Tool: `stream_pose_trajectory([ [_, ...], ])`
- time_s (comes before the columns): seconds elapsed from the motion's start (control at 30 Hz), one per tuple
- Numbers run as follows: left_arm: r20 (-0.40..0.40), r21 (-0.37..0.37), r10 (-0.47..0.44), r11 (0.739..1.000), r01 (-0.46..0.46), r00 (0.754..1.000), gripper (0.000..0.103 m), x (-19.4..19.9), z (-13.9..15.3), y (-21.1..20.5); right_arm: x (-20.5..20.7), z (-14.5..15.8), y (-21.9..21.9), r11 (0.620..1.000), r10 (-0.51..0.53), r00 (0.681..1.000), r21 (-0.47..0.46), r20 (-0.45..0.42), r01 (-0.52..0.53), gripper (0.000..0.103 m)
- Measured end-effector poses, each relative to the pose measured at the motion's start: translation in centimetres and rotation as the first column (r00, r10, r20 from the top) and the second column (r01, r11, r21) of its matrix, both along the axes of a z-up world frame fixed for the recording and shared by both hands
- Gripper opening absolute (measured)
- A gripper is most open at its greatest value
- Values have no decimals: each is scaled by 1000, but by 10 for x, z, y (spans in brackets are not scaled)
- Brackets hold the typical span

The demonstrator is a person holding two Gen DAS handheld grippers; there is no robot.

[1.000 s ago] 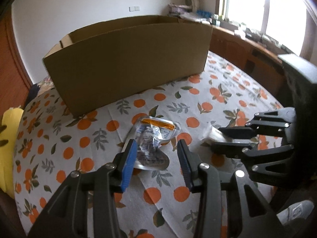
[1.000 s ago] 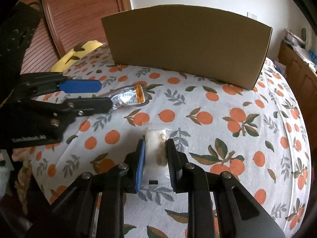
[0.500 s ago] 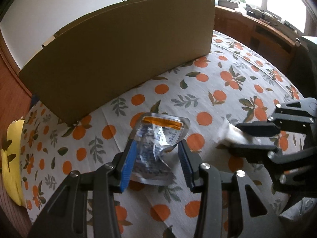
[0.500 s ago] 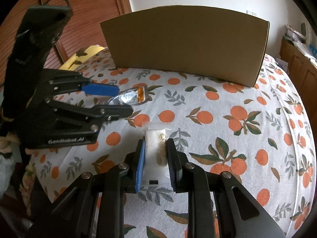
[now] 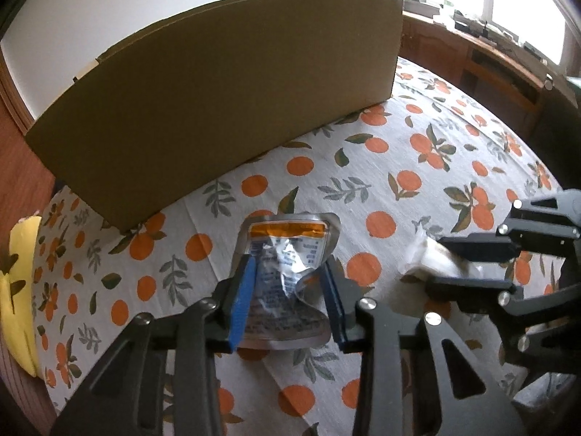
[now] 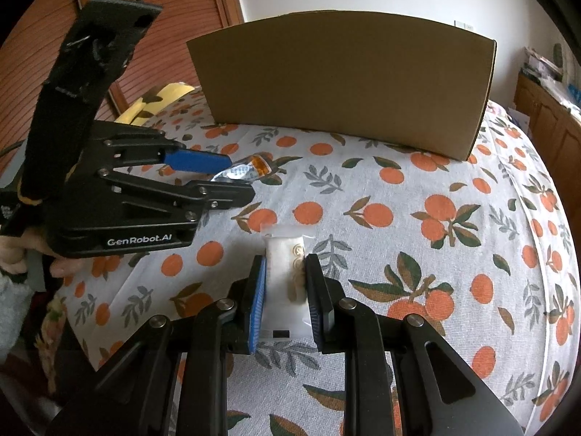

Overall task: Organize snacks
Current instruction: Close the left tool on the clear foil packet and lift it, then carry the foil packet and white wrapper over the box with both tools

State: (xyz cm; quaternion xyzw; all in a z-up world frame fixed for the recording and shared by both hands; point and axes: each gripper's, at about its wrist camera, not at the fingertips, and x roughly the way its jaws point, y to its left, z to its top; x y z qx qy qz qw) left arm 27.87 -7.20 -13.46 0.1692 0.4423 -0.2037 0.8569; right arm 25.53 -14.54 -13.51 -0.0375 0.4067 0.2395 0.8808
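Note:
My left gripper (image 5: 288,290) is shut on a crumpled silver snack pouch (image 5: 287,258) with an orange top band, held just above the tablecloth. It shows from the side in the right wrist view (image 6: 232,181), with the pouch (image 6: 250,169) sticking out between its fingers. My right gripper (image 6: 285,298) is shut on a small white snack packet (image 6: 285,276). In the left wrist view the right gripper (image 5: 450,261) holds that packet (image 5: 432,261) at the right. A large brown cardboard box (image 5: 225,94) stands behind both, also seen in the right wrist view (image 6: 345,80).
The round table has an orange-print cloth (image 6: 454,218). A yellow cushion (image 5: 18,290) lies at its left edge. Wooden cabinets (image 5: 483,61) stand under a window at the right. A wooden door (image 6: 159,29) is behind the left gripper.
The left gripper has closed on the silver pouch and moved forward toward the box, lifting the pouch a little. The right gripper has kept its hold on the white packet.

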Motion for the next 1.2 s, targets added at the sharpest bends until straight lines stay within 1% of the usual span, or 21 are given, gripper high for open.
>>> stream_pose_trajectory([
  [0.1, 7, 0, 3, 1000, -3, 1000, 33, -5, 2, 1, 0, 0, 1, 1000, 0, 1000, 1, 1, 0, 19],
  [0.23, 6, -44, 31, 999, -31, 1000, 31, -9, 8, 9, 0, 0, 0, 1000, 1, 1000, 2, 0, -1, 19],
  [0.27, 10, -52, 36, 998, -36, 999, 29, -12, 11, 12, 0, 1, 0, 1000, 1, 1000, 2, 0, -1, 19],
  [0.3, 18, -60, 44, 997, -43, 999, 22, -15, 15, 15, 0, 1, 0, 1000, 1, 1000, 2, 0, -1, 19],
  [0.4, 19, -88, 47, 995, -46, 999, 22, -21, 23, 18, 0, 0, 1, 1000, 2, 1000, 3, 0, -2, 19],
  [0.5, 18, -85, 40, 996, -38, 999, 22, -22, 24, 14, 0, 1, 0, 1000, 3, 1000, 2, 0, -3, 19],
  [0.6, 34, -86, 43, 995, -40, 999, 22, -23, 29, 16, 0, 1, 0, 1000, 2, 1000, 3, 0, -2, 19],
  [0.8, 68, -145, 58, 988, -48, 996, 22, -30, 50, 21, -1, 3, 0, 1000, -2, 1000, 6, 9, 1, 19],
  [0.9, 81, -158, 61, 986, -48, 995, 22, -33, 57, 23, -1, 5, 1, 1000, -4, 1000, 8, 15, 4, 19],
  [1.2, 105, -206, 73, 977, -50, 992, 22, -38, 69, 24, 1, 9, -3, 999, -41, 998, 24, 42, 40, 19],
])
